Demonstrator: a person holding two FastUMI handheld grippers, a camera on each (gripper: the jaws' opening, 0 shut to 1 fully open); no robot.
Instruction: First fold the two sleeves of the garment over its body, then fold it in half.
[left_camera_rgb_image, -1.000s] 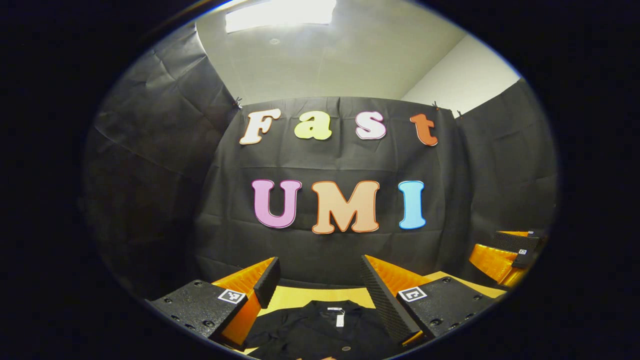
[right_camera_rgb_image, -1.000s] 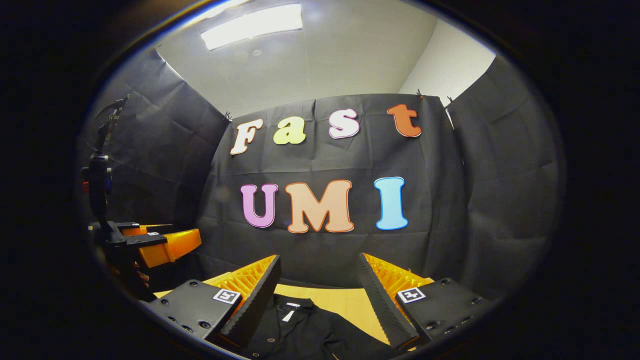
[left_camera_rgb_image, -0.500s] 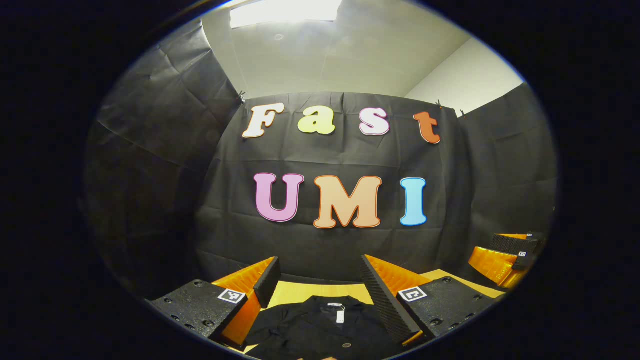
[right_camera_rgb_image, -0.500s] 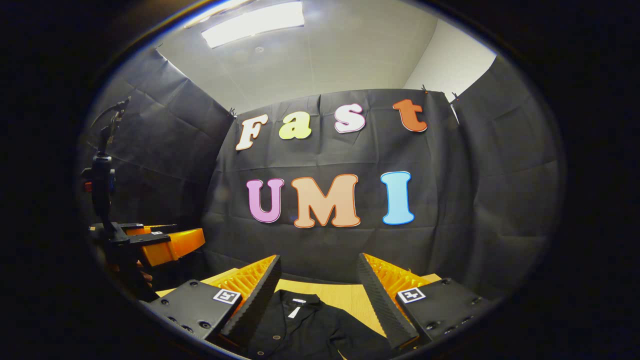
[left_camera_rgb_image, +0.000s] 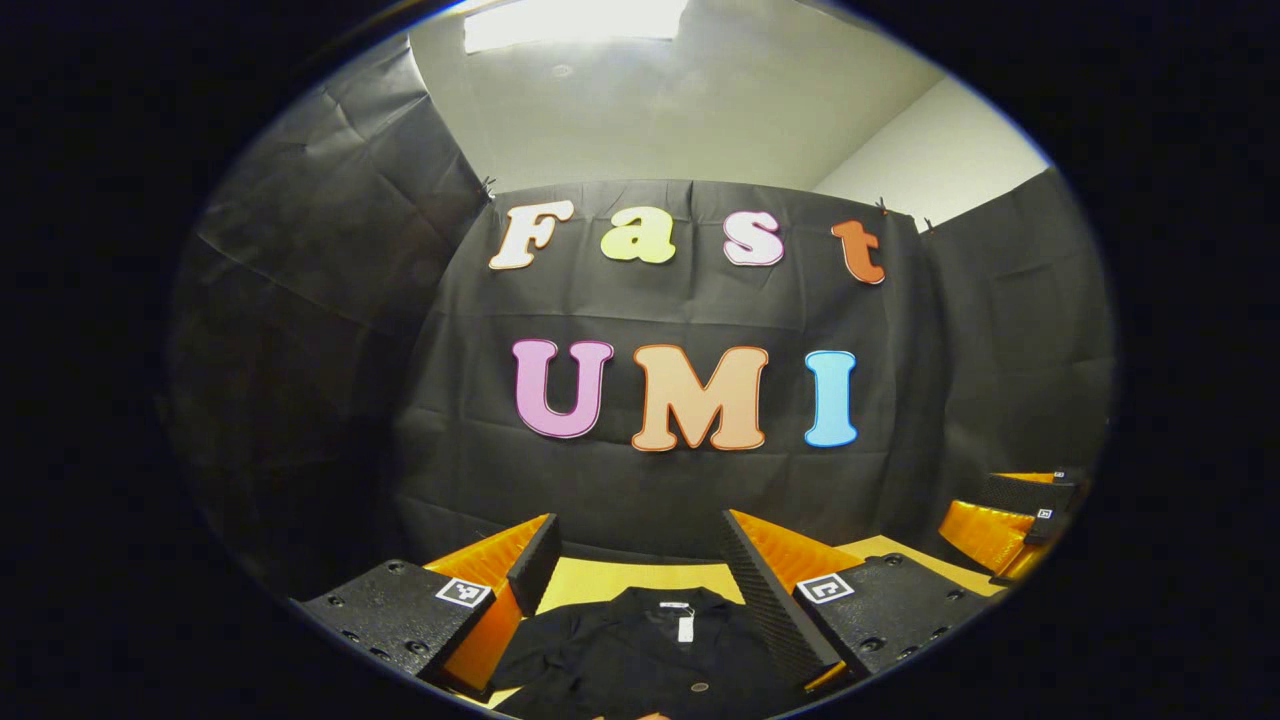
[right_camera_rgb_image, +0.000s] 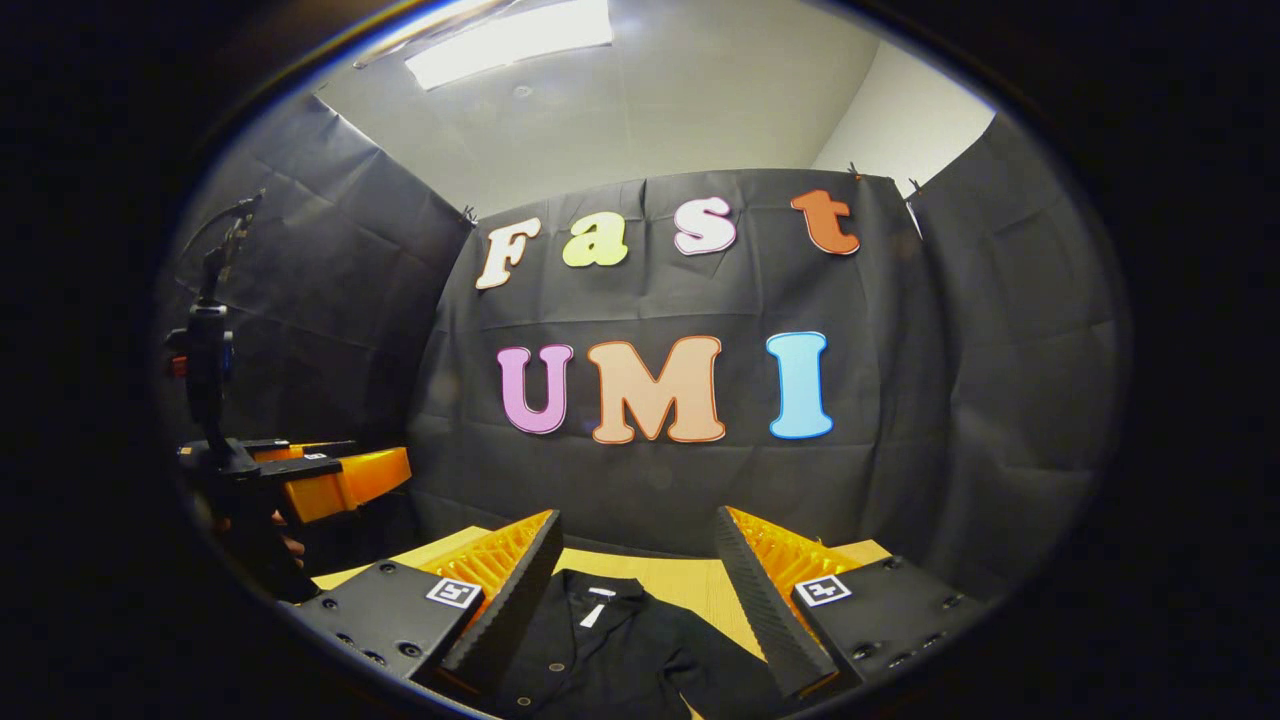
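A black garment (left_camera_rgb_image: 640, 655) lies flat on the wooden counter (left_camera_rgb_image: 610, 578), collar and white neck tag toward the booth's back wall, buttons running down its front. Both sets of tongs hang above it with their fingers spread wide and nothing between them, which reads to me as a start pose: no sleeve has been folded yet, so each hand is lining up with its own side of the garment. The left tongs (left_camera_rgb_image: 640, 560) sit roughly over the collar; the right tongs (right_camera_rgb_image: 638, 565) look down on the collar and a short sleeve (right_camera_rgb_image: 705, 665) beside it. From the right gripper view the left tongs (right_camera_rgb_image: 345, 480) hover off beyond the garment's far side.
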